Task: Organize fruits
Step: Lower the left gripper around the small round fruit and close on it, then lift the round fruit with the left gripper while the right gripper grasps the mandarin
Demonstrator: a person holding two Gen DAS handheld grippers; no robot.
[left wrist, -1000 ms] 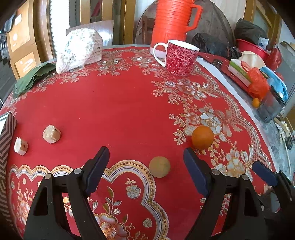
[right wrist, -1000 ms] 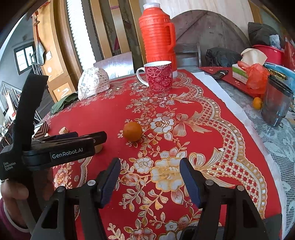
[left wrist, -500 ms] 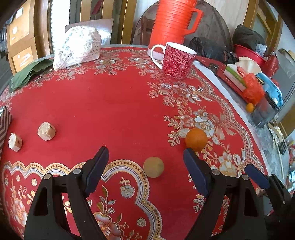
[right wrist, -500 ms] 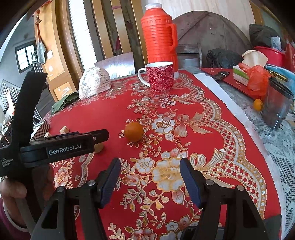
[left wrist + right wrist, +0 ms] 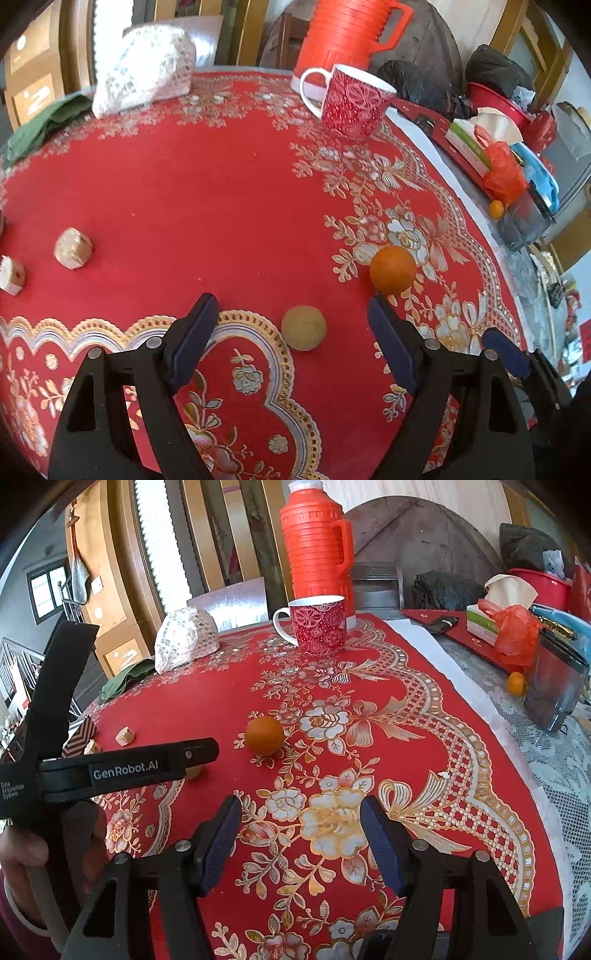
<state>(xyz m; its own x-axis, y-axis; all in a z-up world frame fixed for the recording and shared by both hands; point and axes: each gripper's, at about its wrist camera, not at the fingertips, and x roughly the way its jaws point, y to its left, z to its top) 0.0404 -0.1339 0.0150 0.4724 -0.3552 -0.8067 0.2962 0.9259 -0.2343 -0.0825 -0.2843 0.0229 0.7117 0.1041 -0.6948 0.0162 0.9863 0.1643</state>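
Left gripper [image 5: 288, 325] is hovering wide apart around the tan ball fruit [image 5: 303, 328] — should lower, center, then squeeze gently; right gripper [image 5: 300, 830] is waiting apart, empty, orange [image 5: 264, 735] beyond.

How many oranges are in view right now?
2. One orange lies on the red tablecloth just ahead of the left gripper; a smaller orange sits beyond the cloth beside the grey container. Others may be hidden.

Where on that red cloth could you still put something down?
The plain red stretch between the white mesh bundle, the two beige chunks and the orange is bare. The near flowered corner before the right tongs is free too. The far right, around the tissue box, is crowded.
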